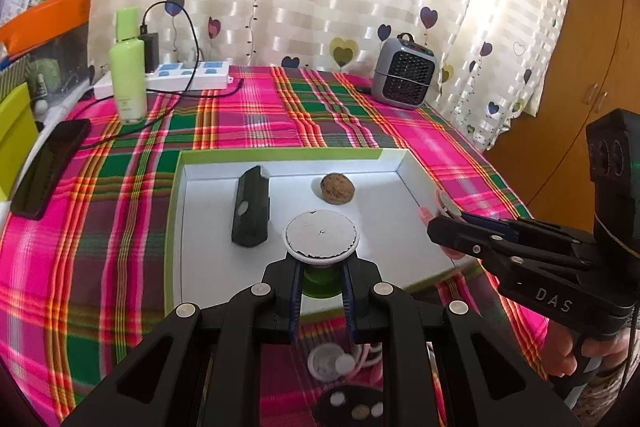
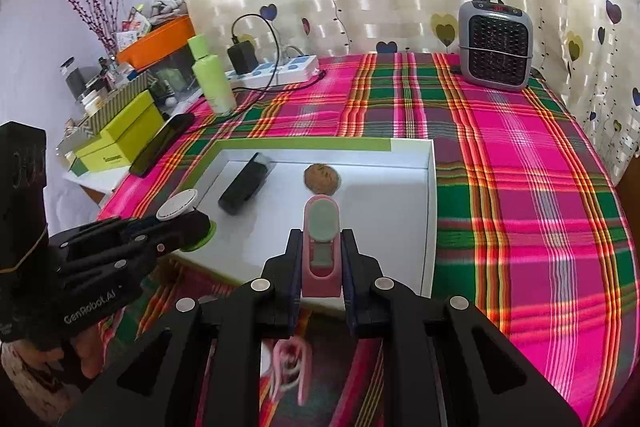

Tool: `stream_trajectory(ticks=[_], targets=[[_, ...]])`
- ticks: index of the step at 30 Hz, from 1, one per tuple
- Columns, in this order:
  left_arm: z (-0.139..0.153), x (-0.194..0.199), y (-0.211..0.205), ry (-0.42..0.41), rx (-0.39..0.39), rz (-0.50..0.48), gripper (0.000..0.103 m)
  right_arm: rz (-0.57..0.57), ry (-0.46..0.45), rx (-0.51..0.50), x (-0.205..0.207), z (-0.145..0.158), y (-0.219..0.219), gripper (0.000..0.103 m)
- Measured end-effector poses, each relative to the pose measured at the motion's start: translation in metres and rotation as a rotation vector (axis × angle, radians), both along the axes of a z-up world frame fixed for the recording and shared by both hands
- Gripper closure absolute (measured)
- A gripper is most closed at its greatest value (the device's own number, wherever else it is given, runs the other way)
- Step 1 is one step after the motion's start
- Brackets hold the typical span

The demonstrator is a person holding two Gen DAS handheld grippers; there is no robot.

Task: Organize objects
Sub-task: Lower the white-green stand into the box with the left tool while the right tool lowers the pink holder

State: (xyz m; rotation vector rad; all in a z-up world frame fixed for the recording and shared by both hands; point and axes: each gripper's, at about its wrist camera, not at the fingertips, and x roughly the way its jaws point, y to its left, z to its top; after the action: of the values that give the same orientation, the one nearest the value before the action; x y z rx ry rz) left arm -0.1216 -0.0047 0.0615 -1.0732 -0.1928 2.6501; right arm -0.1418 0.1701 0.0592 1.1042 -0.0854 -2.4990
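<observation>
Both tongs were loaded, mid-carry to the white tray. My left gripper was clamped on a small green jar with a white lid, held over the tray's near edge. My right gripper was pinched on a pink clip-like gadget, also above the near edge. Ahead of both tongs, inside the tray, lay a black box and a walnut. Next, I judged: lower each onto bare floor short of those, then let go. Readable: "DAS" on the right tongs, "GenRobot.AI" on the left.
</observation>
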Motion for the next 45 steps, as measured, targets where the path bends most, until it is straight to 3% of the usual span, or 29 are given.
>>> stream_trajectory(ticks=[16,20,45], targets=[[-0.007,-0.059,0.011,-0.033,0.012,-0.007,0.088,-0.031,-0.056,0.03,-0.06,-0.019,-0.003,0.085],[-0.017,-0.076,0.01,-0.078,0.009,0.001,0.088,-0.035,-0.071,0.036,-0.07,-0.023,-0.004,0.085],[-0.038,-0.104,0.015,-0.121,-0.016,0.014,0.088,-0.042,-0.088,0.076,-0.094,-0.033,-0.01,0.085]])
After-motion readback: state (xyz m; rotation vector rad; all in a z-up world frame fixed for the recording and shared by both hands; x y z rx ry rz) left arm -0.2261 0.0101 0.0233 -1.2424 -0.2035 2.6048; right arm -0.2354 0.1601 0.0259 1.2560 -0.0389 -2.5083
